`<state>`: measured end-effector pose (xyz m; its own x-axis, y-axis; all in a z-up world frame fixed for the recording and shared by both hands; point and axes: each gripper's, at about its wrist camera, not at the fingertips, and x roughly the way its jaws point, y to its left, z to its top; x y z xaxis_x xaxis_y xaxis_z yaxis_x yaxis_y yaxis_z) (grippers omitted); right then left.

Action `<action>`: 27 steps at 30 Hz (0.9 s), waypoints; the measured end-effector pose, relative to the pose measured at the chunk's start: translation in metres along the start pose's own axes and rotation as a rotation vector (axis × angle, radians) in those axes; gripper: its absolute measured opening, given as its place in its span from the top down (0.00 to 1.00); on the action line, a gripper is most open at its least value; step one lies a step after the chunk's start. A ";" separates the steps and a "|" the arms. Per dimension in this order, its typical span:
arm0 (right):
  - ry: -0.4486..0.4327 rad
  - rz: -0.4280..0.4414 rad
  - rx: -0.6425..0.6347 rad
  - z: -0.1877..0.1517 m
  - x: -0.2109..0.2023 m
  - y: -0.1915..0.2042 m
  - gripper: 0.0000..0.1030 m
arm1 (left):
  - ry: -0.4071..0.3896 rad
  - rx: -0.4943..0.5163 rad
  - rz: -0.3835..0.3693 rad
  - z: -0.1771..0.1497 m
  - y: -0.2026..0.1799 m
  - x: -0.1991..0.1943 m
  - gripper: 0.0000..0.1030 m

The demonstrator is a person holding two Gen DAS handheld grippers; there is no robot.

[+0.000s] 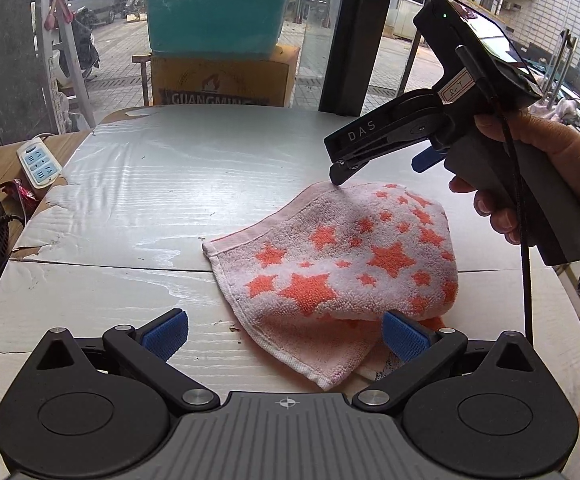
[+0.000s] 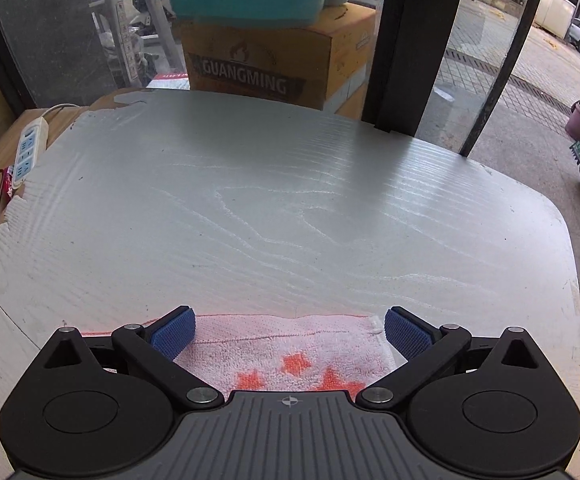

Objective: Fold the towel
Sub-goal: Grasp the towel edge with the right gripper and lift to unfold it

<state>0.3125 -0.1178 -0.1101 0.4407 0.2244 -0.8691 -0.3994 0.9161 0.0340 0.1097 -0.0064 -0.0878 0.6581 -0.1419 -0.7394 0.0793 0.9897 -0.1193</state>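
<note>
Towel lies doubled on the surface, both grippers' fingers spread wide and empty: left gripper near, right gripper far, probably to smooth it.

The far cardboard box carries the word "GUANGMING". The right gripper has "DAS" on its arm.

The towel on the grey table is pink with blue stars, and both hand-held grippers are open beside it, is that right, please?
Not quite: the stars on the towel are orange, not blue, as the left wrist view shows clearly. The rest holds: it lies on the grey table, and the left hand-held gripper and the right hand-held gripper are both open.
</note>
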 end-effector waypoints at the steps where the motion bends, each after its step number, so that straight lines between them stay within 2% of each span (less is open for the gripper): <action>1: -0.012 0.016 -0.011 -0.002 -0.003 0.000 0.05 | -0.004 0.003 -0.004 0.000 0.000 0.000 0.00; 3: -0.021 0.059 -0.012 -0.004 -0.010 0.000 0.41 | -0.012 0.005 -0.014 0.001 0.000 0.000 0.00; 4: -0.022 0.090 -0.002 -0.005 -0.013 -0.002 0.46 | -0.012 0.006 -0.014 0.001 0.000 0.000 0.00; 7: -0.053 0.155 0.011 -0.007 -0.019 -0.006 0.50 | -0.011 0.008 -0.015 0.003 0.000 0.003 0.00; 11: -0.099 0.127 -0.037 -0.003 -0.023 -0.004 0.50 | -0.003 0.016 -0.019 0.004 -0.001 0.008 0.00; 16: -0.018 0.066 -0.051 0.008 -0.012 0.002 0.50 | -0.004 0.038 -0.004 0.007 -0.004 0.021 0.00; 20: 0.076 0.070 -0.013 0.009 0.011 -0.003 0.50 | 0.033 0.013 -0.010 0.011 -0.003 0.039 0.00; 22: 0.085 0.080 -0.018 0.006 0.016 -0.003 0.51 | 0.043 -0.003 -0.030 0.011 -0.002 0.042 0.00; 23: 0.088 0.089 -0.036 0.004 0.017 -0.001 0.64 | 0.047 -0.009 -0.039 0.011 -0.002 0.043 0.00; 24: 0.091 0.098 -0.048 0.003 0.017 -0.001 0.86 | 0.043 -0.007 -0.042 0.011 -0.002 0.042 0.00; 27: 0.081 0.101 -0.060 0.000 0.012 0.001 0.93 | 0.032 -0.001 -0.043 0.010 -0.002 0.038 0.00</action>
<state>0.3177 -0.1143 -0.1208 0.3305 0.2850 -0.8997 -0.4872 0.8680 0.0960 0.1420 -0.0133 -0.1087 0.6300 -0.1844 -0.7543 0.1063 0.9827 -0.1515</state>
